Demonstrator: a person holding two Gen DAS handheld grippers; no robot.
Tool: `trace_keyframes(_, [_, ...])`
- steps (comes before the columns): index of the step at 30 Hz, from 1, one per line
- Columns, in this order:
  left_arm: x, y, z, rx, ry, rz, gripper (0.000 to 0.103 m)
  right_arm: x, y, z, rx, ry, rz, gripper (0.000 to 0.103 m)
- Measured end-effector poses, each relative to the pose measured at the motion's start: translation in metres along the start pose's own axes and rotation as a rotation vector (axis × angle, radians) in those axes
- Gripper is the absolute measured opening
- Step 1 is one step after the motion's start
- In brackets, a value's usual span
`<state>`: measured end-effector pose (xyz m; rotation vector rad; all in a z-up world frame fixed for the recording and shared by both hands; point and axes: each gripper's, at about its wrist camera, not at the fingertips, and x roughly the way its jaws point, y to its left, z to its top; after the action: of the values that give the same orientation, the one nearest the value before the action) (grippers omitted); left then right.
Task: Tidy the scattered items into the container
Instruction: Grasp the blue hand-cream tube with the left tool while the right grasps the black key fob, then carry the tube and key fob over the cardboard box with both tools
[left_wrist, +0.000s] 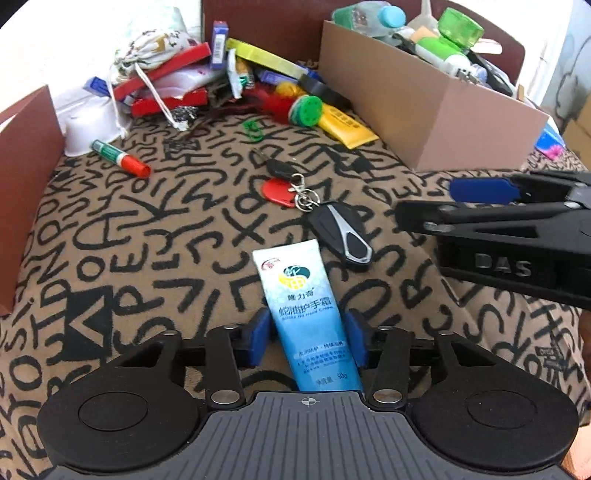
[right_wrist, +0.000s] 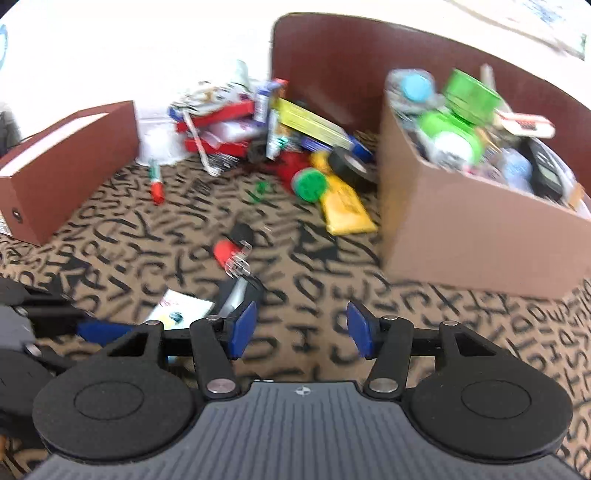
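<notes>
Tube of hand cream (left_wrist: 308, 314) lies lengthwise between your left gripper (left_wrist: 309, 341) pads, crimped end pointing away toward the cardboard box (left_wrist: 436, 110); jaws closing around it, contact uncertain. Your right gripper (right_wrist: 301, 328) is spread, empty.

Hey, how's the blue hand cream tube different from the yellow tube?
The blue tube lies between the left tongs, apart from the pile; the yellow tube lies by the cardboard box, against the clutter. The blue one shows a printed logo; the yellow one looks plainer. Both lie flat on the patterned cloth.
</notes>
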<state>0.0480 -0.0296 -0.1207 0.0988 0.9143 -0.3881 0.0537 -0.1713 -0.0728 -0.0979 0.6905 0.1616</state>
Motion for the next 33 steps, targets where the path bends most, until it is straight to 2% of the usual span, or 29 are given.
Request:
trace_keyframes(4, [-0.001, 0.007, 0.001, -0.02, -0.003, 0.022, 0.037, 0.022, 0.015, 0.01, -0.019, 0.024, 0.047, 0.059])
trace_keyframes(8, [-0.001, 0.023, 0.003, -0.056, -0.009, 0.069, 0.037, 0.046, 0.02, 0.013, -0.016, 0.057, 0.065, 0.057])
trace_keyframes(11, [0.001, 0.032, 0.007, -0.071, -0.01, 0.074, 0.038, 0.062, 0.017, 0.011, 0.026, 0.084, 0.098, 0.055])
trace_keyframes(12, [0.002, 0.032, 0.009, -0.066, -0.009, 0.075, 0.041, 0.066, 0.017, 0.01, 0.03, 0.091, 0.099, 0.055])
trace_keyframes(14, [0.004, 0.031, 0.011, -0.052, -0.009, 0.071, 0.054, 0.069, 0.021, 0.008, 0.006, 0.076, 0.08, 0.055])
trace_keyframes(17, [0.005, 0.029, 0.01, -0.044, -0.015, 0.068, 0.056, 0.073, 0.024, 0.011, -0.017, 0.073, 0.071, 0.055])
trace_keyframes(18, [0.005, 0.029, 0.01, -0.047, -0.016, 0.068, 0.048, 0.074, 0.024, 0.012, -0.019, 0.073, 0.072, 0.054])
trace_keyframes(19, [0.004, 0.03, 0.01, -0.051, -0.015, 0.067, 0.038, 0.074, 0.024, 0.012, -0.023, 0.073, 0.078, 0.047])
trace_keyframes(23, [0.001, 0.033, 0.009, -0.063, -0.008, 0.045, 0.038, 0.066, 0.025, 0.011, -0.067, 0.094, 0.091, 0.047])
trace_keyframes(24, [0.001, 0.033, 0.009, -0.057, -0.009, 0.047, 0.039, 0.063, 0.026, 0.009, -0.071, 0.097, 0.094, 0.047])
trace_keyframes(25, [0.002, 0.031, 0.009, -0.048, -0.009, 0.047, 0.054, 0.061, 0.026, 0.007, -0.07, 0.098, 0.095, 0.047])
trace_keyframes(27, [0.004, 0.027, 0.009, -0.029, -0.011, 0.053, 0.057, 0.061, 0.025, 0.006, -0.064, 0.097, 0.098, 0.049])
trace_keyframes(28, [0.004, 0.025, 0.009, -0.024, -0.01, 0.056, 0.058, 0.062, 0.025, 0.007, -0.066, 0.097, 0.093, 0.054])
trace_keyframes(29, [0.005, 0.024, 0.009, -0.018, -0.01, 0.058, 0.058, 0.064, 0.026, 0.008, -0.071, 0.097, 0.086, 0.056])
trace_keyframes(30, [0.005, 0.023, 0.009, -0.013, -0.011, 0.06, 0.051, 0.065, 0.027, 0.008, -0.077, 0.099, 0.086, 0.056])
trace_keyframes(31, [0.004, 0.023, 0.009, -0.012, -0.012, 0.059, 0.038, 0.066, 0.027, 0.009, -0.078, 0.101, 0.097, 0.046])
trace_keyframes(33, [0.003, 0.025, 0.009, -0.029, -0.01, 0.044, 0.037, 0.063, 0.026, 0.009, -0.074, 0.106, 0.111, 0.046])
